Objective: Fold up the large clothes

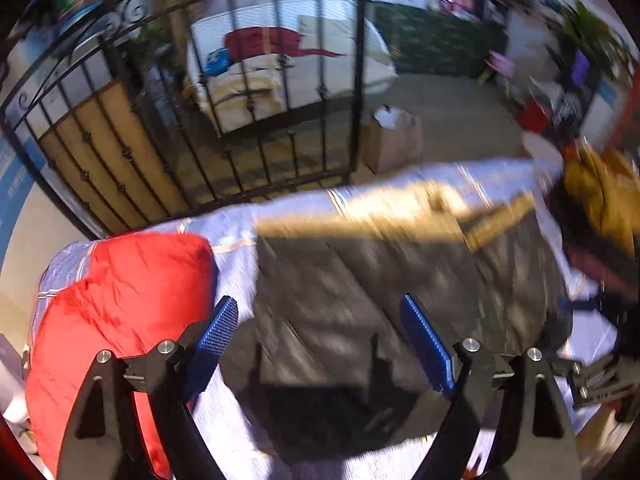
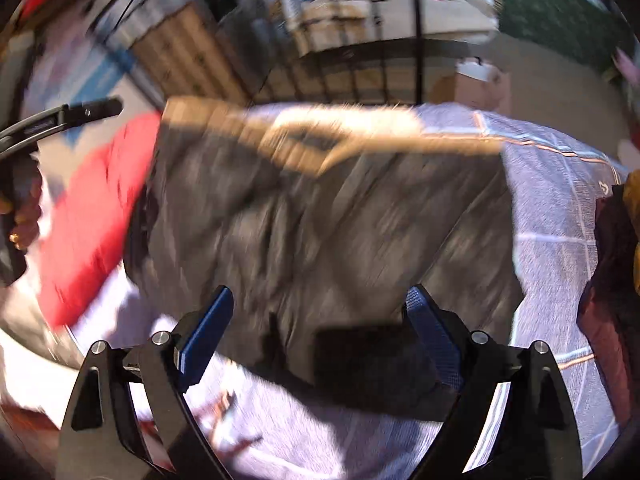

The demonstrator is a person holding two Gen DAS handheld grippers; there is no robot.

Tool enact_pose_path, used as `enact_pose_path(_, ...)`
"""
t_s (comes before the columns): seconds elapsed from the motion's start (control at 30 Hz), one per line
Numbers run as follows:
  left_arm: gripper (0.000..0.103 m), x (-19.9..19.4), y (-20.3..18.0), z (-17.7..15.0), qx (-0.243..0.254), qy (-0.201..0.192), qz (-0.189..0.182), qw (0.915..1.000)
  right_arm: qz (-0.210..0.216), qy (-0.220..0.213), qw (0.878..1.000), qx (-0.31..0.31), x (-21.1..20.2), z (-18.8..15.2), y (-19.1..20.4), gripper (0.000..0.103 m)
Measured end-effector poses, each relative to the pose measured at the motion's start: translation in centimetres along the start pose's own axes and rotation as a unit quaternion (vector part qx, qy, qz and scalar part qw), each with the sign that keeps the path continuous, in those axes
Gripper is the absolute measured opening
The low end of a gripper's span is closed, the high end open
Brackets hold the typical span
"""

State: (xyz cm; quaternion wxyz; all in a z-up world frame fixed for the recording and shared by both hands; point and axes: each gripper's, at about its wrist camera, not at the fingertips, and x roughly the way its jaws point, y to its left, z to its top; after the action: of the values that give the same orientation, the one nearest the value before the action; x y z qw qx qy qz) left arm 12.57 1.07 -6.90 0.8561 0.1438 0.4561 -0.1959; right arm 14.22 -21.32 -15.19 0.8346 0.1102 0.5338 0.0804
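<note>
A large dark grey-brown garment point(image 1: 380, 280) lies spread flat on a pale plaid sheet point(image 1: 240, 256), its far edge lit gold by the sun. It also shows in the right wrist view point(image 2: 320, 220), blurred. My left gripper point(image 1: 320, 320) is open and empty, hovering above the garment's near left part. My right gripper point(image 2: 320, 312) is open and empty above the garment's near edge. The other gripper's frame point(image 2: 60, 116) and the hand on it show at the left edge of the right wrist view.
A red padded garment point(image 1: 120, 312) lies at the left, also blurred in the right wrist view point(image 2: 96, 208). A yellow and dark pile point(image 1: 600, 200) sits at the right. A black iron gate point(image 1: 240, 100) and a cardboard box point(image 1: 392, 140) stand beyond the sheet.
</note>
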Motion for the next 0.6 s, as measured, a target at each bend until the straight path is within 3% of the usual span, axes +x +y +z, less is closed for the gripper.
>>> enact_pose_path(0.07,0.082,0.8,-3.0,-3.4,0.017,0.016,-0.004,0.9997,-0.017,0.006,1.000,-0.020,1.1,-1.8,1.1,0.088)
enact_pose_path(0.17,0.082,2.9,-5.7,-5.1,0.025,0.036,0.008,0.9990,-0.039,0.008,0.998,-0.044,2.5,-2.5,1.9,0.088)
enact_pose_path(0.23,0.082,4.5,-6.3,-4.0,0.016,0.027,0.027,0.9991,-0.044,0.014,0.998,-0.049,3.5,-1.5,1.7,0.088)
enact_pose_path(0.3,0.089,6.5,-5.9,-2.0,0.003,0.027,0.048,0.9985,-0.051,0.012,0.998,-0.032,4.5,0.4,0.6,0.088)
enact_pose_path(0.4,0.098,11.2,-4.2,1.2,-0.030,0.062,0.060,0.9958,-0.050,0.048,0.998,0.005,6.9,3.5,-1.5,0.092)
enact_pose_path(0.5,0.099,16.2,-2.3,3.1,-0.061,0.135,0.050,0.9877,-0.065,0.054,0.996,0.021,8.5,6.1,-2.7,0.098)
enact_pose_path(0.6,0.099,19.1,-2.5,4.1,-0.049,0.171,0.054,0.9825,-0.070,0.101,0.992,0.031,11.5,7.3,-3.5,0.099)
